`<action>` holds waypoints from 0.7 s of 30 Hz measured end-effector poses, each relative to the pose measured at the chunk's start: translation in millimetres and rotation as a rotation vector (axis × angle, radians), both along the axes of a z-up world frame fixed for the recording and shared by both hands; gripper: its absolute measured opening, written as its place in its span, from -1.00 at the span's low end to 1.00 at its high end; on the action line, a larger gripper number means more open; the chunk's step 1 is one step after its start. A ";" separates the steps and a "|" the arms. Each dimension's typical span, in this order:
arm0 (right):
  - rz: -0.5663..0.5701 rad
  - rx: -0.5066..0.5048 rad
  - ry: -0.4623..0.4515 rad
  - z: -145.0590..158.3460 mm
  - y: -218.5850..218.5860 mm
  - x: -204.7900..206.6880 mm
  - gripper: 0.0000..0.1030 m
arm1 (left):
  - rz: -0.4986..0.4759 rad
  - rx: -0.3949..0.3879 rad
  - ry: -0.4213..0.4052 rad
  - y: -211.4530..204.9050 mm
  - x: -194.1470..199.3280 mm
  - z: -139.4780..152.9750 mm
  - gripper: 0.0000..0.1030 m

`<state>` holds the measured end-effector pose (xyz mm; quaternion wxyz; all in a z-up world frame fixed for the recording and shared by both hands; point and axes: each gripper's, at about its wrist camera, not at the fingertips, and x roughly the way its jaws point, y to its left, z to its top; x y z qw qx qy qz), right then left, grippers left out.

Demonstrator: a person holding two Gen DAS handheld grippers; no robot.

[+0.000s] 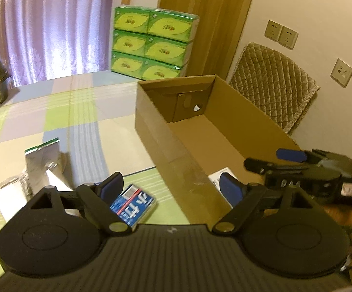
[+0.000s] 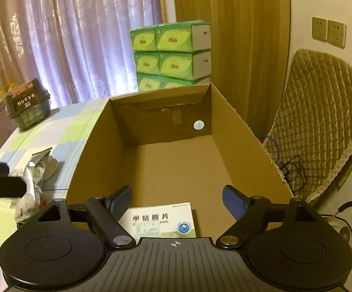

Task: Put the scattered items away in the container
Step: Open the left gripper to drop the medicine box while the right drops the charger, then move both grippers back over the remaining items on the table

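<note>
Grippers: the left gripper (image 1: 171, 191) hangs with its jaws spread wide and nothing between them, straddling the near left wall of the box; the right gripper (image 2: 177, 200) is likewise released and empty, poised over the near end of the box.
Right gripper from the left view: it enters from the right edge (image 1: 280, 160), above the box's near right side, blue pads apart.
Blue packet (image 1: 133, 205): flat on the tablecloth, just outside the box's left wall, beside the left gripper's left finger and partly hidden by it.
White medicine box (image 2: 161, 220): lying flat on the floor of the box at its near end, printed side up, between the right gripper's fingers in that view.
Foil pouch (image 1: 43, 160): crumpled, standing on the cloth left of the blue packet, well apart from the box.
White roll (image 1: 10, 194): near the pouch, on its left; blurred, so I cannot tell what it is.
Cardboard box (image 2: 236, 131): open-topped, long axis running near to far, holding only the medicine box.
Tablecloth (image 1: 54, 112): green, blue and pale checks.
Dark tub (image 2: 27, 104): far left on the table.
Green tissue packs (image 1: 151, 41): stacked beyond the box's far end, before the curtain (image 1: 42, 24).
Quilted chair back (image 2: 322, 112): right of the box.
</note>
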<state>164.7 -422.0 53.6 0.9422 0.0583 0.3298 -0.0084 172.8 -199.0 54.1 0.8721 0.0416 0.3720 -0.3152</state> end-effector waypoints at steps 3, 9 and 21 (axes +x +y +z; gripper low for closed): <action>0.004 -0.002 -0.008 5.7 5.6 -5.3 0.68 | 0.010 0.004 0.002 10.1 -7.0 -0.6 0.62; 0.014 0.000 -0.001 18.1 24.8 -21.1 0.68 | 0.038 -0.005 0.010 33.5 -23.9 0.0 0.66; 0.072 -0.023 -0.010 39.0 75.5 -57.4 0.68 | 0.095 -0.011 0.007 89.2 -60.2 5.6 0.72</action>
